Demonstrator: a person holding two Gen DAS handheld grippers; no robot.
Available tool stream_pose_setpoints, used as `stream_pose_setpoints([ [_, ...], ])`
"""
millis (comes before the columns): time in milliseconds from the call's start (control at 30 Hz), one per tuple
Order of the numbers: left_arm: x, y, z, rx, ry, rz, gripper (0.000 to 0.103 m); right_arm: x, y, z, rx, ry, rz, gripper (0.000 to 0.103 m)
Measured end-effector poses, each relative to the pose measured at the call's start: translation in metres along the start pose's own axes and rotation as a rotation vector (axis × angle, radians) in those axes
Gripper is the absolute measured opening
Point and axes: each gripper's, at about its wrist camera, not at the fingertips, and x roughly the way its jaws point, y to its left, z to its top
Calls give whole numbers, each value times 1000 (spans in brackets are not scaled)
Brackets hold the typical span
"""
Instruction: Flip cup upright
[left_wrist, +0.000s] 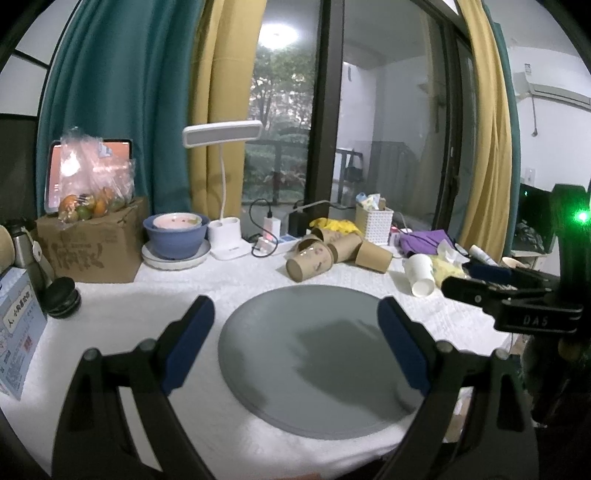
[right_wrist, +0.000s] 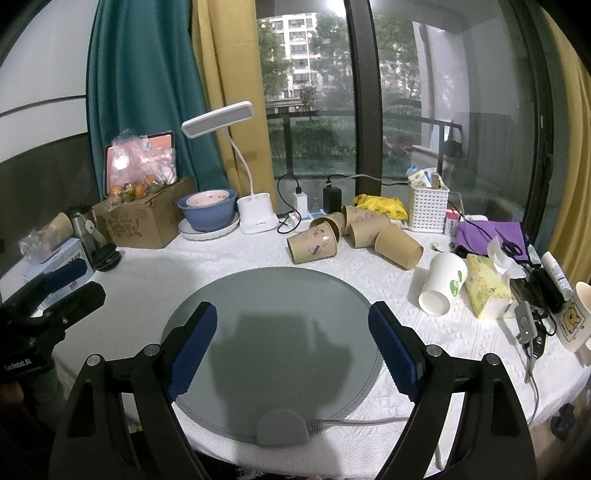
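Note:
A white paper cup (right_wrist: 442, 283) with a green leaf print lies on its side right of the round grey mat (right_wrist: 273, 332); it also shows in the left wrist view (left_wrist: 420, 274). Several brown paper cups (right_wrist: 354, 236) lie tipped in a heap behind the mat, also in the left wrist view (left_wrist: 332, 254). My left gripper (left_wrist: 297, 343) is open and empty above the mat (left_wrist: 317, 362). My right gripper (right_wrist: 291, 347) is open and empty above the mat, well short of the cups.
A desk lamp (right_wrist: 255, 206), blue bowl (right_wrist: 208, 210), cardboard box (right_wrist: 144, 218), white basket (right_wrist: 428, 206), tissue pack (right_wrist: 484, 288), mug (right_wrist: 576, 317) and cables ring the white tablecloth. The right gripper shows at the right of the left wrist view (left_wrist: 517, 295).

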Motion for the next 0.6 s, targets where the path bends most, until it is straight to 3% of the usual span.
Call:
stream_pose_setpoints([
  [600,1,5,4,-1,-6,1,91,-3,1,1,-1,-3,0,86],
])
